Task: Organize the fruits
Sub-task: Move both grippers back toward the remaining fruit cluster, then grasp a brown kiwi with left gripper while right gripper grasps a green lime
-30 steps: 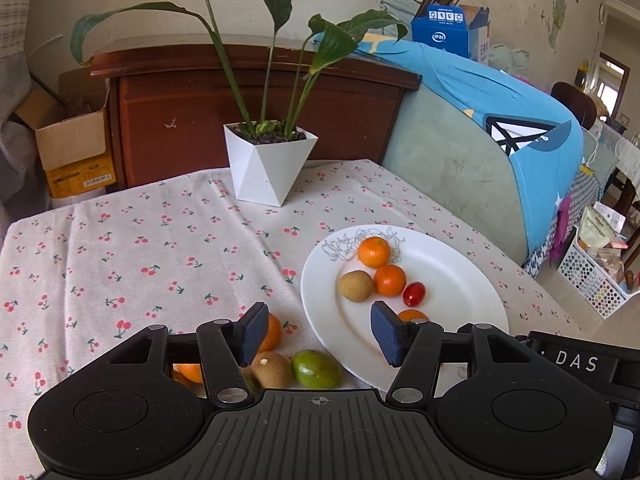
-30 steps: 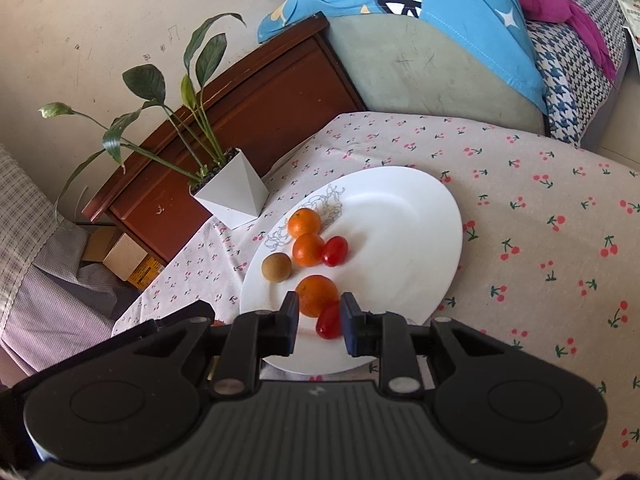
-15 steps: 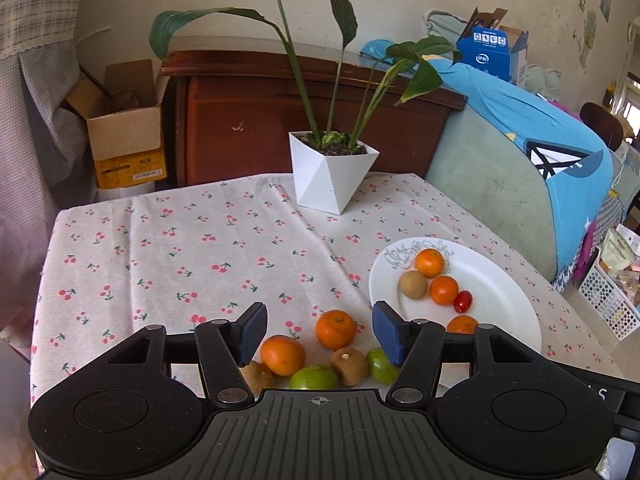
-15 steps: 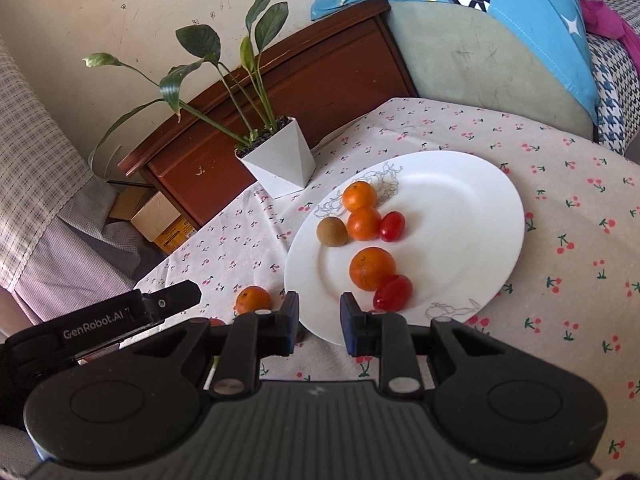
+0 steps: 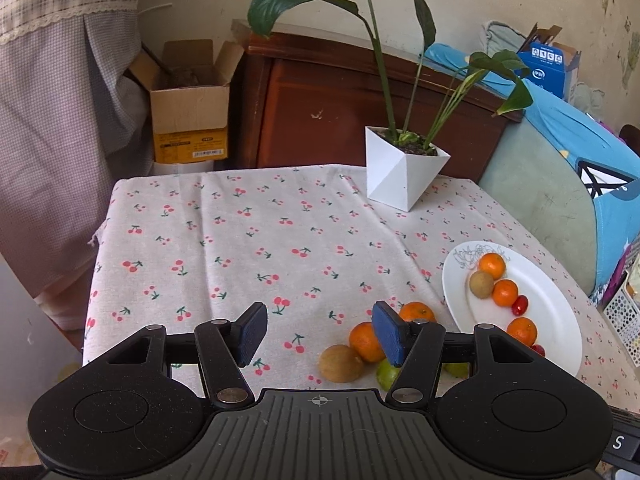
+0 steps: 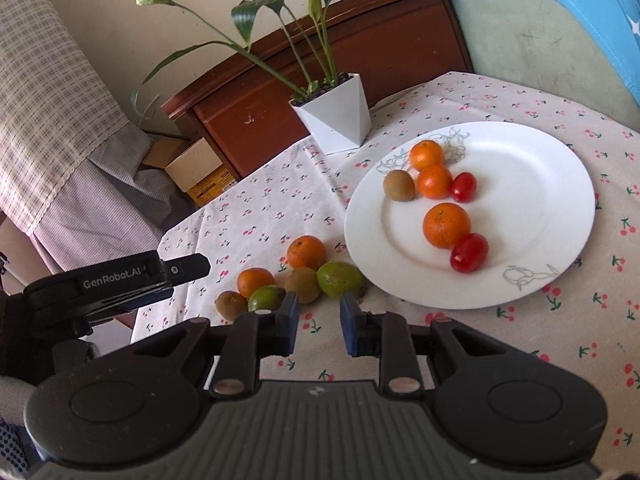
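- Nearest the lens, the right gripper hangs over the cherry-print tablecloth with its blue pads drawn close together, a narrow gap between them and nothing in it.
- The left gripper has its fingers spread partway and holds nothing; bare cloth shows between them, and the loose fruit lies off to its right side.
- Just beyond, six fruits wait in a cluster on the cloth beside the plate: two oranges, two kiwis and two green fruits, several touching one another.
- One of the green fruits lies just beside the rim of the white plate; whether it touches cannot be told.
- On the plate, six pieces are already gathered: three oranges, one kiwi and two cherry tomatoes, set along its left half.
- By this count the job looks about half done, with the cluster on the cloth left to move.
- At the far edge, a potted plant in a white pot stands clear of the fruit.
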Available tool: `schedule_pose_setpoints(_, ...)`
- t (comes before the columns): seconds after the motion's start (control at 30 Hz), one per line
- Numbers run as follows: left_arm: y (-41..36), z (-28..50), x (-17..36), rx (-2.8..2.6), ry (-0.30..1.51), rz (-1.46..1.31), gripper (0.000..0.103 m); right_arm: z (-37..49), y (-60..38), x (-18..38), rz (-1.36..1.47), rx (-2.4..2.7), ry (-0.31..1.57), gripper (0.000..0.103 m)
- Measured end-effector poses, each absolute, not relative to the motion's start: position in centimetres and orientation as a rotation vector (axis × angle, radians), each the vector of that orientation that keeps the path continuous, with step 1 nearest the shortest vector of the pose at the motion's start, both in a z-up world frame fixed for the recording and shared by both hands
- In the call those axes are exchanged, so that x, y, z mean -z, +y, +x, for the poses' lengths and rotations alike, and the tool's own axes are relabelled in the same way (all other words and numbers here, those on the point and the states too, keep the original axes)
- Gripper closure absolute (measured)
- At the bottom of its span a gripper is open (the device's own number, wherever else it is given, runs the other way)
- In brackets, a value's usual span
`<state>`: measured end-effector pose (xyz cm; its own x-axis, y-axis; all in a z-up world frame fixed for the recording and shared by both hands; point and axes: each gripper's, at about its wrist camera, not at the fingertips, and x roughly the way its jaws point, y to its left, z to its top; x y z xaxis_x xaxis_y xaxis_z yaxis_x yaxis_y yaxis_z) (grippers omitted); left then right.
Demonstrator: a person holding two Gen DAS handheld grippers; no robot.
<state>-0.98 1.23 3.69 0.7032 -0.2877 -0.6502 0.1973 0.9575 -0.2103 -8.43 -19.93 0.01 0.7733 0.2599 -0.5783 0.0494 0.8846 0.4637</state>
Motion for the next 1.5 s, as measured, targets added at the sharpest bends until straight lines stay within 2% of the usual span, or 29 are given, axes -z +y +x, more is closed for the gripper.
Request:
schedule_pose_setpoints(0.2, 2.5, -0.9, -3.2, 0.248, 0.756, -0.141, 0.046, -7.7, -17.8, 0.2, 0.417, -0.17, 0.692, 0.078)
schedule_pose_setpoints(0.37, 3.0, -0.9, -2.8, 0.25, 0.767, -0.143, 0.046, -7.1, -16.4, 0.3, 0.371, -0.195, 0.684, 0.069)
schedule_pose_setpoints(1.03, 3.5, -0.8, -1.8, 0.263, 0.805, -0.154, 0.046, -5.2, -13.9, 1.9, 0.275, -0.152, 0.679, 0.069)
schedule_pose_setpoints(1.5, 2.0, -1.4, -1.7, 0.333, 0.807, -0.115, 0.047, -6.9, -15.4, 1.3, 0.252, -0.123, 0.723, 0.071)
